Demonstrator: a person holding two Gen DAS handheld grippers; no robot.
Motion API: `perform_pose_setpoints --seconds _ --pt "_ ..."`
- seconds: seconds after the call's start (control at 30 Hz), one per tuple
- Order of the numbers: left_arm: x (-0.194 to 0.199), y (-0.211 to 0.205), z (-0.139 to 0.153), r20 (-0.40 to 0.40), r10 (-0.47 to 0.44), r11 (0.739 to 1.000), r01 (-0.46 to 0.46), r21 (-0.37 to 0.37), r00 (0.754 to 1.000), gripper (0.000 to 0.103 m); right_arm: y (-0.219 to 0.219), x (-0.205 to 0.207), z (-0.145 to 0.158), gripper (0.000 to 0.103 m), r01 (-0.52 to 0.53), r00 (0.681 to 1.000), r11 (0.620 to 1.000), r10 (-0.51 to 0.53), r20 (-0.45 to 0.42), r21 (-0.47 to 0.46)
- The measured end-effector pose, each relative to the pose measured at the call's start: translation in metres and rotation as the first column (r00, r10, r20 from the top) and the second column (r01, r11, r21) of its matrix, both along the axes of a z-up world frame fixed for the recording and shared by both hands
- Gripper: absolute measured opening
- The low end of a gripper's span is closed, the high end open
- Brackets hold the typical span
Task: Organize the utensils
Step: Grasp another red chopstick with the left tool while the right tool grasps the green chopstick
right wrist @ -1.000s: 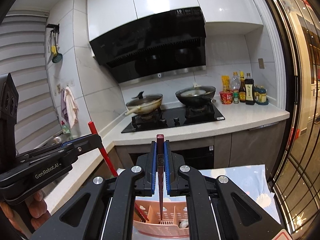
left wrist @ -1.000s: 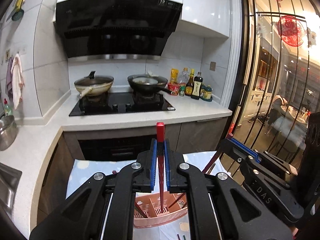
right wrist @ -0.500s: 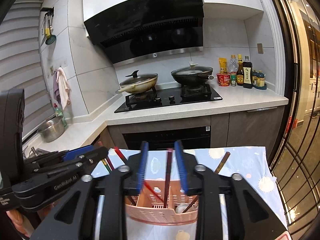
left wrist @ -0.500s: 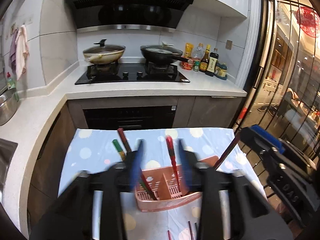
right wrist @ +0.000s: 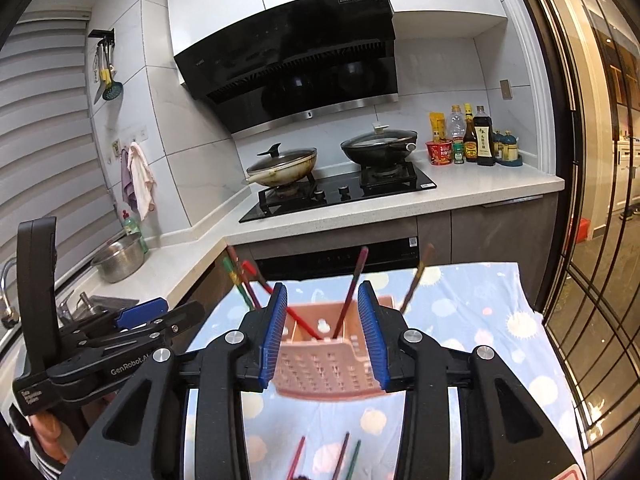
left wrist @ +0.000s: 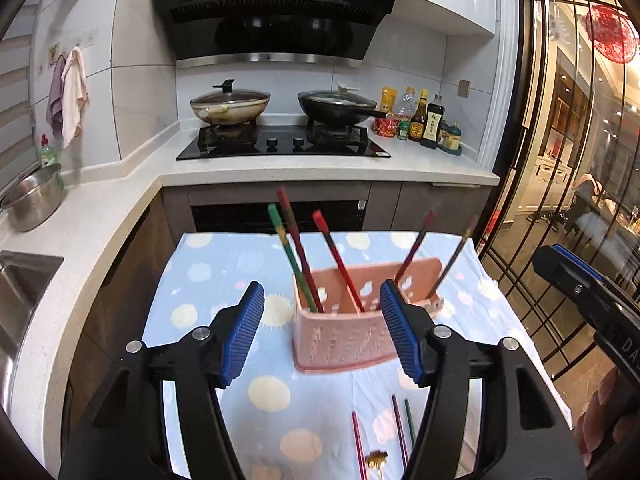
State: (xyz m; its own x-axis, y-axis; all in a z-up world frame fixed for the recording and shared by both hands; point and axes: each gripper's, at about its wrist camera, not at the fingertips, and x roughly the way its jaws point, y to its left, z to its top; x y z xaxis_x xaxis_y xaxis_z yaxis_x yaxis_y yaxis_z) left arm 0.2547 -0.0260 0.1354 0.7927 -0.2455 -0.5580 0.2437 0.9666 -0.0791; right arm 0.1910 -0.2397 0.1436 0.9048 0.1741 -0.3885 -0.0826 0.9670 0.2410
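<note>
The holder (left wrist: 344,320) is a pink plastic box with perforated walls and inner dividers, standing on a soft blue cloth (left wrist: 208,280) printed with pale dots and sun shapes. Five slim, glossy chopsticks (left wrist: 340,264) lean in it: a green one and a dark red one together at the left, a bright red one in the middle, two brownish ones angled right. More chopsticks (left wrist: 400,432) lie flat on the cloth near the camera, beside a small gold piece too blurred to name.

The left gripper (left wrist: 324,332) is matte black with ribbed blue pads (left wrist: 244,336); its fingers stand wide apart and hold nothing. The right gripper (right wrist: 324,328), of the same make, is also spread, its pads (right wrist: 276,332) either side of the holder in view and empty.

Behind, a speckled white counter (left wrist: 280,166) carries a black glass hob (left wrist: 280,146) with two lidded woks, a cluster of sauce bottles (left wrist: 424,124), and a dull steel bowl (left wrist: 34,198) by the sink.

A second ago each gripper was clamped on an upright chopstick above the holder; half a second ago the fingers were parting. Now both chopsticks stand in the holder, and both grippers are wider and further back from it.
</note>
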Motion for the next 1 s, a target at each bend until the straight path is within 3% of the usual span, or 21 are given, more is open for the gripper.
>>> perform_pose_setpoints --seconds 0.27,0.5,0.8,1.0 --pt "-0.047 0.011 -0.049 -0.088 0.013 0.999 -0.010 0.035 0.996 0.057 0.004 -0.061 -0.043 0.037 0.005 0.997 0.998 -0.010 -0.082 -0.063" --pt "-0.082 0.019 -0.092 -0.172 0.018 0.999 -0.010 0.044 0.985 0.057 0.003 -0.099 -0.090 0.037 0.004 0.981 0.999 -0.011 -0.192 -0.035" --pt "-0.116 0.016 -0.126 -0.220 0.025 0.996 -0.006 0.086 0.975 0.058 0.006 -0.127 -0.138 0.037 0.000 0.956 1.000 -0.005 -0.293 -0.018" --pt "-0.130 0.012 -0.142 -0.241 0.034 0.994 -0.007 0.111 0.970 0.064 0.019 -0.141 -0.162 0.037 -0.029 0.942 0.999 0.011 -0.336 -0.046"
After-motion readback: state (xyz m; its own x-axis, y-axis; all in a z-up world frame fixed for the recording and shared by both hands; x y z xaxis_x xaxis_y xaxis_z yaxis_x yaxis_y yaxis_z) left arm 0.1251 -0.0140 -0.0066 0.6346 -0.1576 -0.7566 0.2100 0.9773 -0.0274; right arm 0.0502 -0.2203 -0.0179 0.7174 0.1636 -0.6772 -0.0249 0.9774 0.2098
